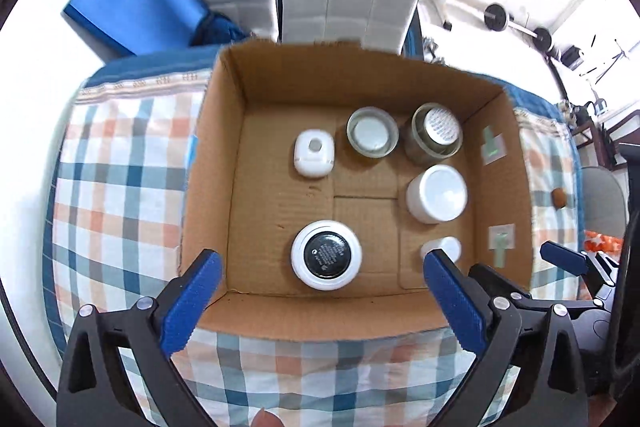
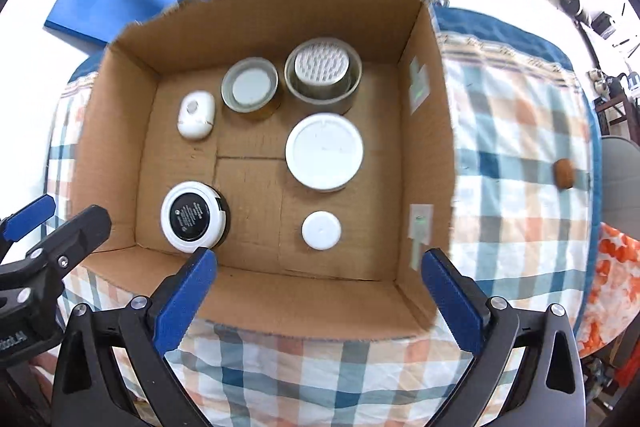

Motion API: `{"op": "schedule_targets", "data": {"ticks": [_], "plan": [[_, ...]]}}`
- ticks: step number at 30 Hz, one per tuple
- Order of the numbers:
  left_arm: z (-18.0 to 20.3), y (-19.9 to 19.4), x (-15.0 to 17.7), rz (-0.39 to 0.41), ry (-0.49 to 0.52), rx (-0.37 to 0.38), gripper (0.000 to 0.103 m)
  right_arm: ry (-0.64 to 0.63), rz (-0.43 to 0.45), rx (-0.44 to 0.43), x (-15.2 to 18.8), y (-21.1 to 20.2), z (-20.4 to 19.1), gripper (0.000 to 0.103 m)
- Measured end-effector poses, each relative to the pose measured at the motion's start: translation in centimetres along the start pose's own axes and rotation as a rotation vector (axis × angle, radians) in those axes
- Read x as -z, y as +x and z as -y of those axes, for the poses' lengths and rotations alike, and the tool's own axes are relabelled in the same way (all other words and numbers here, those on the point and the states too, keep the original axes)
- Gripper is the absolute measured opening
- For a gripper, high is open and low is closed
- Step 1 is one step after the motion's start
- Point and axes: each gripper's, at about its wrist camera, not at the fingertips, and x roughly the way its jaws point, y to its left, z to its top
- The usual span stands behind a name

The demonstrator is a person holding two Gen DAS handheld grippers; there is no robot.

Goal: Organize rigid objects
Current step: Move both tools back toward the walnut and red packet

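Hovering above the box (image 1: 208,163), both claws gape wide with nothing between their blue pads. Inside the box stand six things: a black-topped jar (image 1: 326,254) at 7 o'clock, a white pod (image 1: 314,153) at 10, two glass jars (image 2: 250,89) at 12, a white tub (image 2: 324,151) at 3. The left claw (image 1: 322,263) half hides a small cap (image 2: 321,230) at 5. The right claw (image 2: 318,263) sees it whole. A brown lump (image 2: 564,174) on the checked tabletop (image 2: 520,147) is too blurred to name.
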Motion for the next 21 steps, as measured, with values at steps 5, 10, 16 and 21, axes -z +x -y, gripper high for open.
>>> {"op": "schedule_targets", "data": {"ticks": [5,10,16,21], "plan": [[0.4,-2.3,0.7,0.062,-0.003,-0.004,0.103,-0.007,0.038,-0.007,0.3,-2.1,1.0,0.103],[1.1,-3.9,1.3,0.091,-0.016,-0.002,0.103,-0.033,0.07,-0.034,1.4,-4.2,1.3,0.103],[3.3,-6.1,0.8,0.119,-0.008,0.013,0.103,-0.018,0.089,-0.113,2.3,-6.5,3.0,0.103],[9.5,-7.5,-1.4,0.167,0.082,-0.039,0.103,0.08,0.103,-0.132,1.6,-8.1,9.8,0.103]]}}
